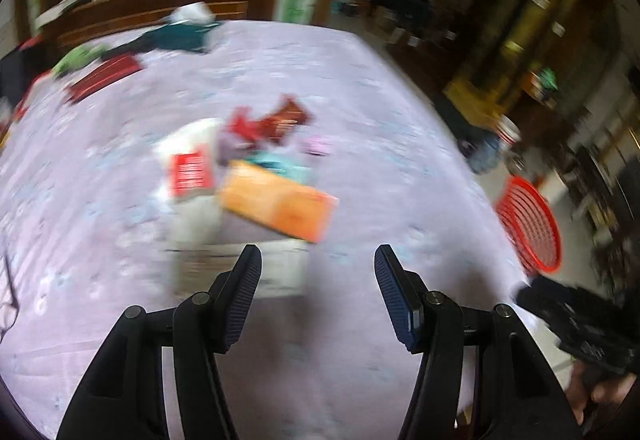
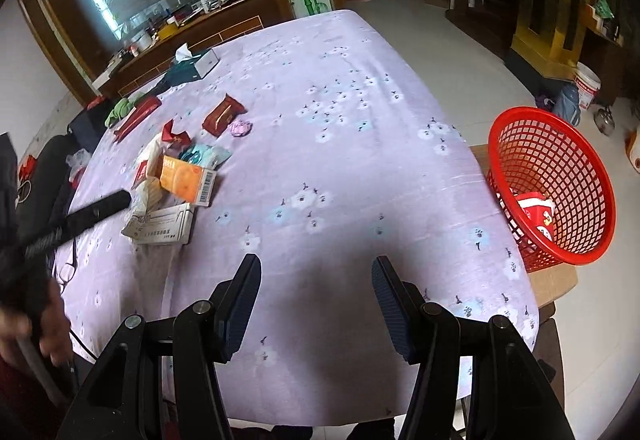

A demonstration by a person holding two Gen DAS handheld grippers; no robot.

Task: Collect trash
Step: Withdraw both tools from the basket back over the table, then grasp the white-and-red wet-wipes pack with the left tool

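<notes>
- Hovering with both tongs spread and empty: left gripper [image 1: 318, 272], right gripper [image 2: 316, 280].
- Trash pile [image 2: 176, 179] sits near the table's [image 2: 360, 159] left edge.
- Red basket [image 2: 560, 175] off the right edge holds one packet [image 2: 538, 211], so I'd say mostly still to do.

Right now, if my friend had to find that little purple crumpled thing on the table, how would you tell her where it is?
Start at the big table with the lilac flowered cloth. Find the heap of boxes and wrappers on it, then the dark red packet at the heap's far end. The purple wad lies just beside that packet, towards the red basket, and it is the only small, soft, crumpled lump among flat packets.
</notes>
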